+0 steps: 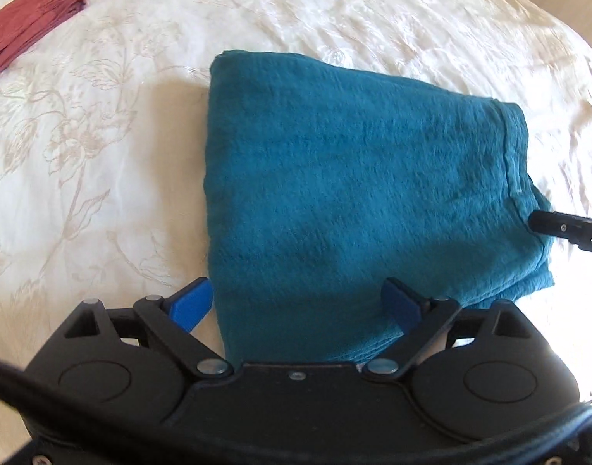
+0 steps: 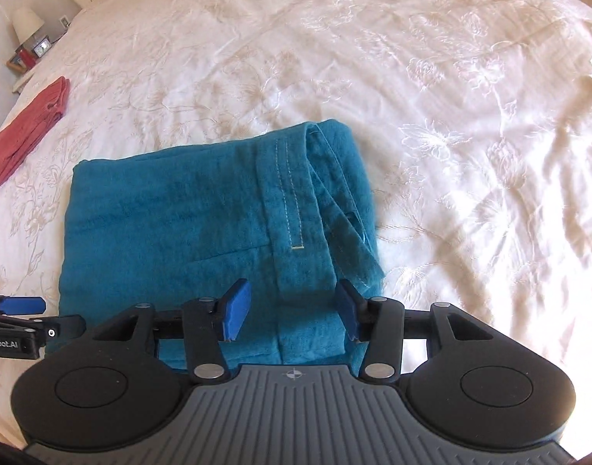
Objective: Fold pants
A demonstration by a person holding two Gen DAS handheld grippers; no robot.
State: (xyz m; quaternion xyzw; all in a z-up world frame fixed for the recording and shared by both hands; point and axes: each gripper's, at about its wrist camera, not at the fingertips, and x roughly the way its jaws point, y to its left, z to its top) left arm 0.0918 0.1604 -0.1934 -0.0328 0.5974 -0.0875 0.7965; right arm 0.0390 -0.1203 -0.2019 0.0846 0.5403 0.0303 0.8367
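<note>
Two claws hang over one bed, with one pair of teal pants and one red folded garment on it. Nearest, the left claw (image 1: 300,302) stands wide apart, its blue pads (image 1: 193,302) spread over the near left corner of the pants (image 1: 350,178): one pad is off the cloth over the bedspread, the other above the cloth, and nothing is gripped between them. The right claw (image 2: 292,314) is parted about halfway, its pads (image 2: 236,310) poised over the near right part of the pants (image 2: 187,213), beside the stitched hem band; the cloth lies flat below and is not pinched. The pants sit folded into a compact rectangle at the near middle of the cream embroidered bedspread (image 2: 451,116). Far left lies the red garment (image 2: 28,128), well apart from the pants. Beyond it, a lamp (image 2: 26,25) stands on a nightstand.
</note>
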